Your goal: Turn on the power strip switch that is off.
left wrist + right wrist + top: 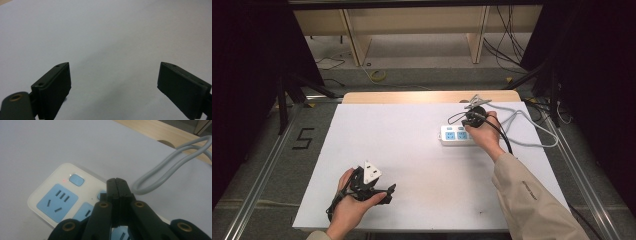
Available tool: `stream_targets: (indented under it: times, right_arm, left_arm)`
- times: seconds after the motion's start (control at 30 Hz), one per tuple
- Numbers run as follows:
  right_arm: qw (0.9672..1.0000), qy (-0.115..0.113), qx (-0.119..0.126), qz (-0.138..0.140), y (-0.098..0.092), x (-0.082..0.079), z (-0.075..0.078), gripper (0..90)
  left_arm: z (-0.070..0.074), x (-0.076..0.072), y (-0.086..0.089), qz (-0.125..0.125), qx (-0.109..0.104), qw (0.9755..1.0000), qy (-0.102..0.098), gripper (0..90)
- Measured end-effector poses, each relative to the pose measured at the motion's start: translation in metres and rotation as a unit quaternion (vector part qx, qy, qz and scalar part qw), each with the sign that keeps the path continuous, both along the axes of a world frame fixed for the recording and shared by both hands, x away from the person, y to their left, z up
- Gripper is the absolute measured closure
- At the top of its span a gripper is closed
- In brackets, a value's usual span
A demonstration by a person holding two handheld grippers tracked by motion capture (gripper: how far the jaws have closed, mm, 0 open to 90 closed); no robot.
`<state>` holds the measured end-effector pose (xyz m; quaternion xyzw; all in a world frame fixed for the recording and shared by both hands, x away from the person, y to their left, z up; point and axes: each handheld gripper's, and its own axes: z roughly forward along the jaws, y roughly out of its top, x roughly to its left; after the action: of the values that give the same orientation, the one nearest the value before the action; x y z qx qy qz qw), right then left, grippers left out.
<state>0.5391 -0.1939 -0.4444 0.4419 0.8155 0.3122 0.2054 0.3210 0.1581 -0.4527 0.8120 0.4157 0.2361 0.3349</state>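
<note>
A white power strip point(456, 135) with blue sockets lies at the table's right, and its grey cable point(522, 120) loops off to the right. My right gripper point(468, 123) is at the strip's right end, its jaws shut with nothing between them. In the right gripper view, the closed tips point(117, 183) stand over the strip point(47, 195), partly covering a second blue button; I cannot tell whether they touch it. Beside the first blue button point(76, 180) glows a small red light. My left gripper point(388, 195) rests near the front left, open over bare table, with its jaws point(113, 67) wide apart and nothing between them.
The white table top point(412, 165) has a wooden strip point(427, 96) along its far edge. The grey cable point(162, 167) curves close to the right gripper's tips. Floor cables and shelving legs lie beyond the table.
</note>
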Motion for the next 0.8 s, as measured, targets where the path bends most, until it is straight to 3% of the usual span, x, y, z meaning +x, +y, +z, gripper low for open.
stream_targets:
  times: [0.8]
  right_arm:
    - [0.9997, 0.018, -0.011, 0.008, 0.0052, 0.0048, -0.0059, 90.0]
  left_arm:
    - [0.0002, -0.0002, 0.0000, -0.001, 0.001, 1.0000, 0.000, 11.3]
